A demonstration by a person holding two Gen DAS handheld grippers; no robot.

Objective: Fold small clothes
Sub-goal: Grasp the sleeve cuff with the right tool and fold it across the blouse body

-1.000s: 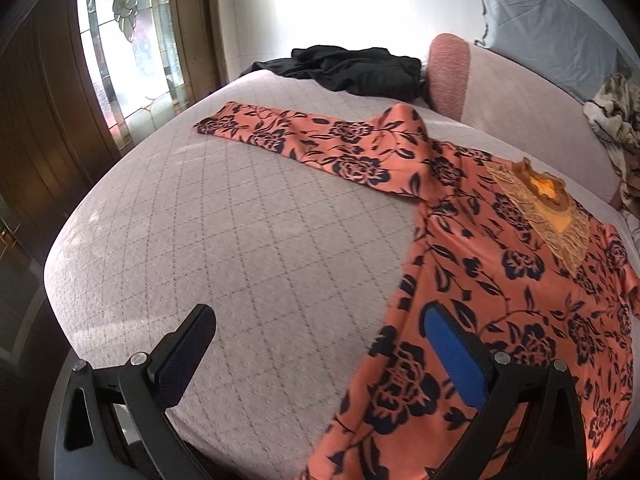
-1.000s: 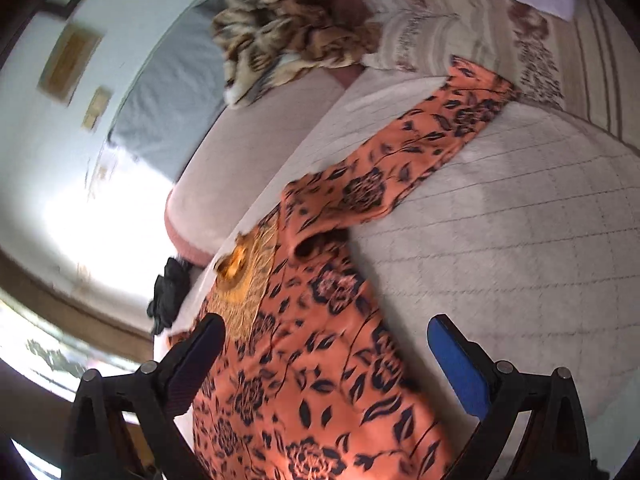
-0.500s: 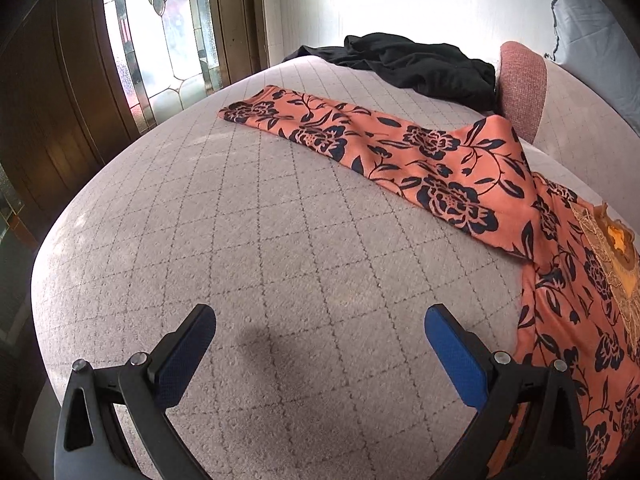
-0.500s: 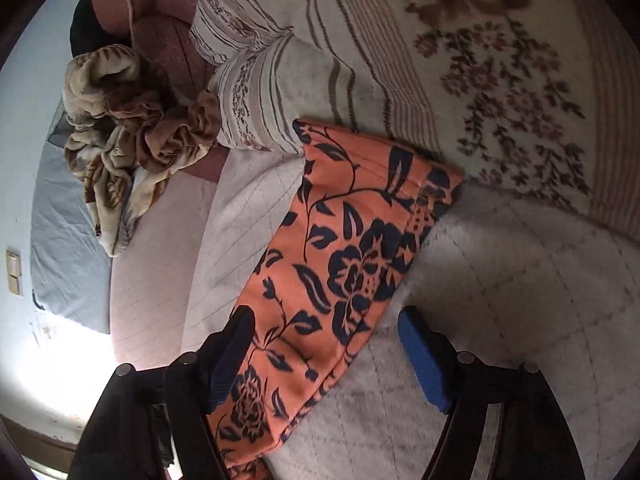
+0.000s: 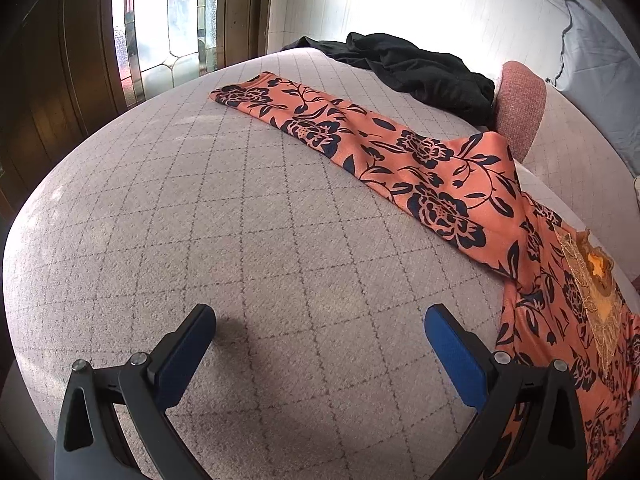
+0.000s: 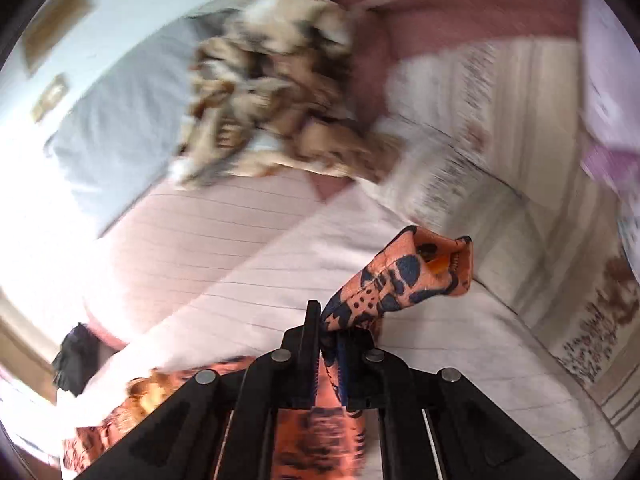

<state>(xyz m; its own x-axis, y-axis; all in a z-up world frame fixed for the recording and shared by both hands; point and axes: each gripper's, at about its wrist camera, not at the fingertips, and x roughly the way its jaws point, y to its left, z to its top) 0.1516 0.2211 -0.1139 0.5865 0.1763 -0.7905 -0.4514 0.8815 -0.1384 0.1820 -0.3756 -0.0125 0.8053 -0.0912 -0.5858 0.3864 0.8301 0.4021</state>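
An orange top with dark blue flowers (image 5: pixel 432 168) lies spread on the quilted bed; its one sleeve stretches to the far left and its gold neckline (image 5: pixel 592 280) is at the right. My left gripper (image 5: pixel 320 336) is open and empty above bare quilt, in front of that sleeve. My right gripper (image 6: pixel 330 332) is shut on the other sleeve (image 6: pixel 404 276), whose cuff sticks up beyond the fingertips, lifted off the bed. The right wrist view is blurred.
A black garment (image 5: pixel 416 68) lies at the bed's far side by a pink cushion (image 5: pixel 520 108). A brown patterned blanket (image 6: pixel 272 100) and striped bedding (image 6: pixel 500 128) are beyond the right gripper. A glass door (image 5: pixel 168 24) stands at the left.
My right gripper has closed on the sleeve near its cuff and lifted it. My left gripper has moved a little closer toward the other sleeve and stays open.
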